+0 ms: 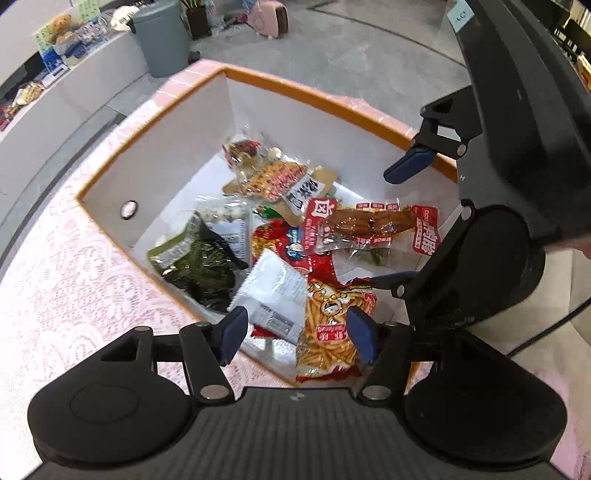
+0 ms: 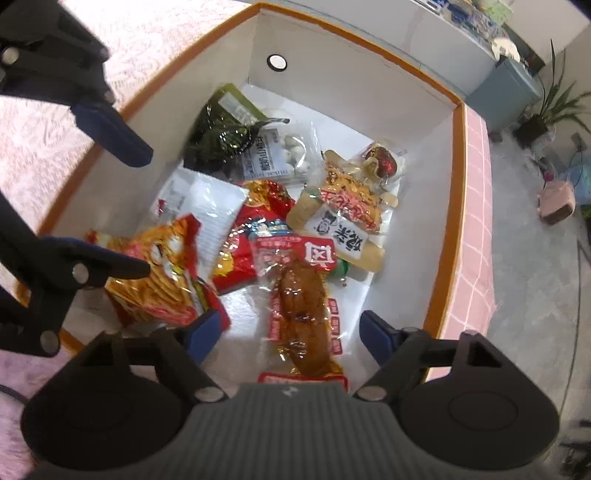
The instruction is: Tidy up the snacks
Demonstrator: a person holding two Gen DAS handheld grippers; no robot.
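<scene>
A white box with an orange rim (image 1: pixel 166 147) (image 2: pixel 424 129) holds several snack packets. My left gripper (image 1: pixel 299 332) hangs open over its near corner. Below it lie an orange-red fries packet (image 1: pixel 332 332) and a white packet (image 1: pixel 273 291), with neither pad pressing on them. My right gripper (image 2: pixel 290 332) is open too, above a clear pack of brown meat (image 2: pixel 303 306) (image 1: pixel 369 225). A dark green seaweed packet (image 1: pixel 199 262) (image 2: pixel 221 133) lies toward the box's side. Each gripper shows in the other's view: the right one (image 1: pixel 380 229), the left one (image 2: pixel 144 210).
The box stands on a pink lace tablecloth (image 1: pixel 74 277) with a pink tiled edge (image 2: pixel 476 221). Beyond it are grey floor, a grey bin (image 1: pixel 162 37), a pink appliance (image 1: pixel 269 16), a potted plant (image 2: pixel 546 110) and a shelf with a teddy bear (image 1: pixel 61 27).
</scene>
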